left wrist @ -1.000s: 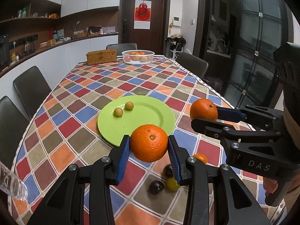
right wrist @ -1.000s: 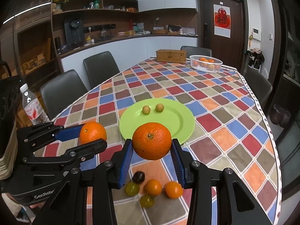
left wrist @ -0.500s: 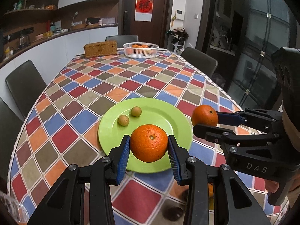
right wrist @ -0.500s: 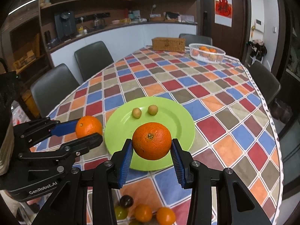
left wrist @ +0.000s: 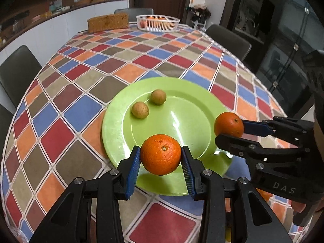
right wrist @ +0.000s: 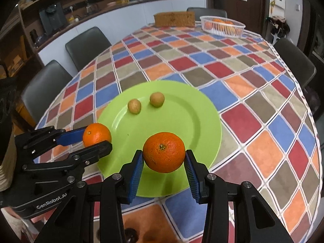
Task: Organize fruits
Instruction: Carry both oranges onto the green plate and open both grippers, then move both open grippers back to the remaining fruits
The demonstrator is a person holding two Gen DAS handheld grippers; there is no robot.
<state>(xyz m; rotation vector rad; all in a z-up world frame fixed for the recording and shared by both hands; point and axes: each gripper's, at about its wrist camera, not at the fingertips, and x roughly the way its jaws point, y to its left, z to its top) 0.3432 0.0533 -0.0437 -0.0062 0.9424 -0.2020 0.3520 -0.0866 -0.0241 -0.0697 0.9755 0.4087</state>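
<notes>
A green plate point(left wrist: 188, 109) point(right wrist: 182, 117) lies on the checkered tablecloth with two small tan fruits point(left wrist: 140, 110) point(left wrist: 158, 96) at its far left. My left gripper point(left wrist: 161, 165) is shut on an orange point(left wrist: 161, 154) held over the plate's near edge; it also shows in the right wrist view point(right wrist: 97, 134). My right gripper point(right wrist: 164, 165) is shut on another orange point(right wrist: 164, 152) over the plate's near part; it shows in the left wrist view point(left wrist: 229, 124) at the plate's right rim.
A white basket point(left wrist: 158, 22) point(right wrist: 222, 26) of oranges and a brown wicker box point(left wrist: 108, 21) stand at the far end. Dark chairs point(right wrist: 89, 42) ring the table. Small loose fruits point(right wrist: 129, 235) lie near the front edge, mostly hidden by the grippers.
Both grippers have moved forward and down with their oranges, from the front edge to above the green plate. The loose small fruits have dropped out of sight below.
</notes>
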